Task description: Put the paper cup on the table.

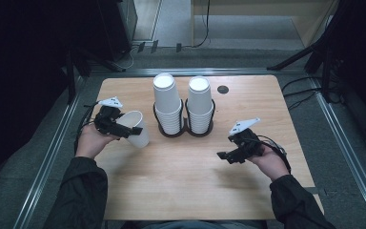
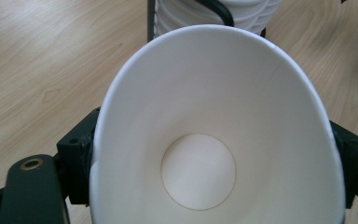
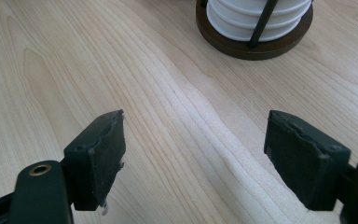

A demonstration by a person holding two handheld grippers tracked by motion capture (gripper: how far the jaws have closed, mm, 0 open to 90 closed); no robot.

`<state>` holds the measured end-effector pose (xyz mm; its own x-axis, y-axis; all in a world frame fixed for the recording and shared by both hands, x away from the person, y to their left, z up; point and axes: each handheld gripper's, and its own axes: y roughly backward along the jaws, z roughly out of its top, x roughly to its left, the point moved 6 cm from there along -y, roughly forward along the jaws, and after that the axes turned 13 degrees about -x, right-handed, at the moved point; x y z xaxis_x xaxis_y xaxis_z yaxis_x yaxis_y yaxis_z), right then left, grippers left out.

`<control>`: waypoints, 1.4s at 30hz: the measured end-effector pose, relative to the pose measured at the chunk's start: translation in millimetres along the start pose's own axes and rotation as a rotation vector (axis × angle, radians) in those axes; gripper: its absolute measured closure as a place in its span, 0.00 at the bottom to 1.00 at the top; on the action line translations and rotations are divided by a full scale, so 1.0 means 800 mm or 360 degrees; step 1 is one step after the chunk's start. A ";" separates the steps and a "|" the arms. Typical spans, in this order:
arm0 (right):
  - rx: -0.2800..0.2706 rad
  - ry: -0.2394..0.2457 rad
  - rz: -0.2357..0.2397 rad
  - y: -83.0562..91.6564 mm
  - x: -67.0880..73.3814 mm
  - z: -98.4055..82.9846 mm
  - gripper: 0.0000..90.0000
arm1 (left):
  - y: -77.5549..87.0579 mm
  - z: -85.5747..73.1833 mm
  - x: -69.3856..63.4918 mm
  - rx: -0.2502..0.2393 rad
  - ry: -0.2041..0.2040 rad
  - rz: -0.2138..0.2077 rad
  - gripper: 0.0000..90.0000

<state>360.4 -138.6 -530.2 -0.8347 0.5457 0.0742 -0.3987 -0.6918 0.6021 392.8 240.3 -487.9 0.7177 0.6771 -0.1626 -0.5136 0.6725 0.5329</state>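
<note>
My left gripper is shut on a white paper cup, held tilted at the table's left with its mouth turned toward the gripper. In the left gripper view the cup sits between both jaws, squeezed slightly oval, and I look straight into its round bottom. Two stacks of upturned white cups stand in a dark double holder at the table's middle back. My right gripper hovers open over bare wood at the right. Nothing lies between its jaws, and its fingertips stand wide apart.
The light wooden table has a small dark round hole near its back right. The holder's base with stacked cup rims lies ahead of the right gripper. Metal rails and dark stands border the table.
</note>
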 end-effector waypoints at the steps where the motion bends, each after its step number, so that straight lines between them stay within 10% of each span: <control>1: 0.0001 0.0000 0.0001 0.000 0.000 0.000 0.23 | 0.001 0.000 0.002 -0.0005 0.0003 0.0008 0.17; 42: 0.0045 0.0018 -0.0031 0.000 -0.004 -0.004 0.23 | 0.028 -0.035 0.086 0.0055 0.0112 0.0375 0.14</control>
<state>361.6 -141.8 -532.6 -0.8312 0.5534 0.0531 -0.4043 -0.6673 0.6256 417.5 310.0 -510.3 0.5449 0.8339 -0.0876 -0.6454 0.4838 0.5911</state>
